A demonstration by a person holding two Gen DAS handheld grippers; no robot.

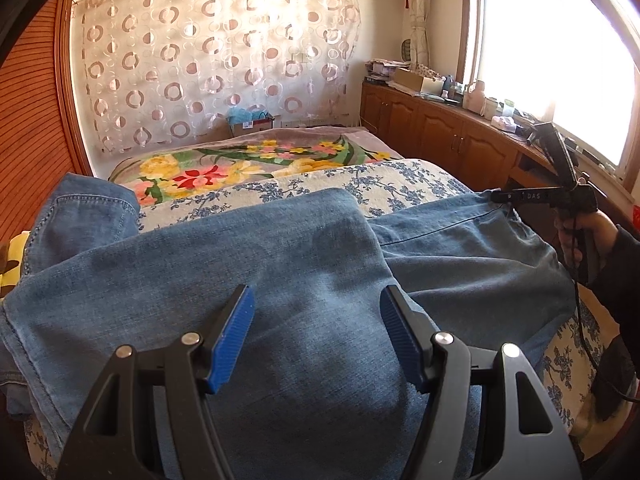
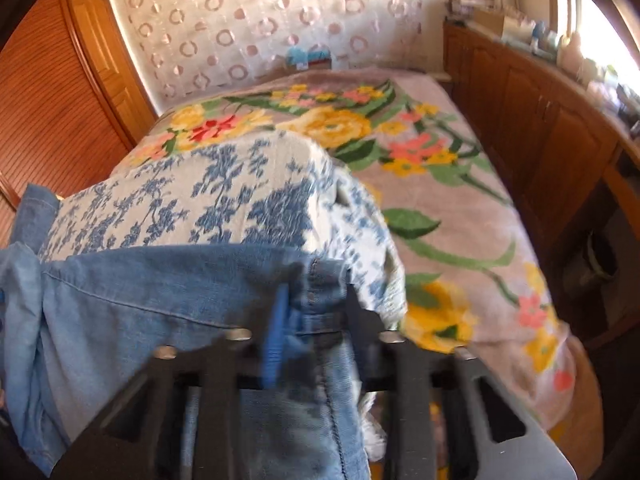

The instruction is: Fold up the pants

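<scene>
Jeans of faded blue denim lie spread across the near end of a bed, over a white cloth with a blue flower print. Beyond that cloth a grey blanket with big yellow, red and green flowers covers the bed.

Containers first: against the far wall stands a small cardboard box with something light blue showing at its top. A larger open carton sits on the wooden cabinet run under the window; what it holds cannot be seen.

From the left wrist, the left gripper hovers over the middle of the denim with its blue-padded jaws set wide apart and nothing between them. This view also shows the other tool from outside, off to the right, with a hand in a dark sleeve on its handle and its tip at the jeans' far right edge.

From the right wrist (a blurred picture), the right gripper has a fold of the jeans' seamed edge between its jaws and appears clamped on it. Only this view shows the blanket running down the bed's right side.

A sheer curtain patterned with rings hangs on the back wall, a slatted wooden door stands at the left, and a bright window sits above the cluttered cabinet top.
</scene>
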